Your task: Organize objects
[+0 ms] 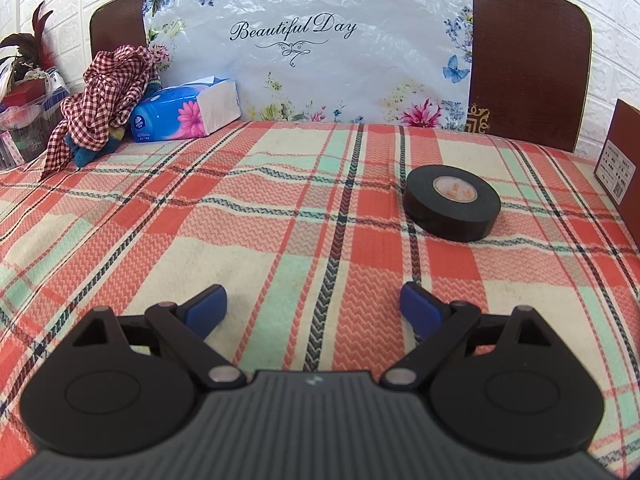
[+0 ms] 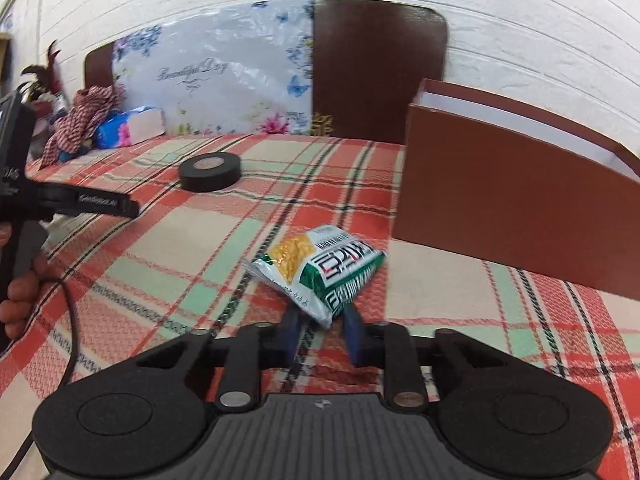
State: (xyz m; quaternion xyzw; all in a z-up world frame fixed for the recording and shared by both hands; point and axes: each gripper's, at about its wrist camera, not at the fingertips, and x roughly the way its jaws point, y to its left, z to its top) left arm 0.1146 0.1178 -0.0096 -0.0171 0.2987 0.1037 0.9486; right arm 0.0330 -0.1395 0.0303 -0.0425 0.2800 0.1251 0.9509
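A plaid cloth in orange, cream and mint, woven with a fine zigzag rib, covers the tabletop, and most of it lies bare. Toward the far left corner a red-and-white checked rag is heaped against a blue tissue pack printed with a pink flower; behind them a crinkled plastic sheet with flowers, butterflies and the words "Beautiful Day" leans on a dark brown board in front of a white brick-pattern wall. A flat black roll of tape with a pale core lies on its side on the cloth, well apart from everything else. On the right stands a smooth brown box, open at the top with a white inside. Just in front of its near corner lies a glossy green-and-white snack packet with a yellow patch, puffy and crinkled; the right gripper has its blue jaws pinching the packet's near edge. The box wall rises close beside the packet on the right. The left gripper hangs over open cloth with its blue jaws spread wide and nothing between them, the tape ahead and to its right. A hand grips its handle.
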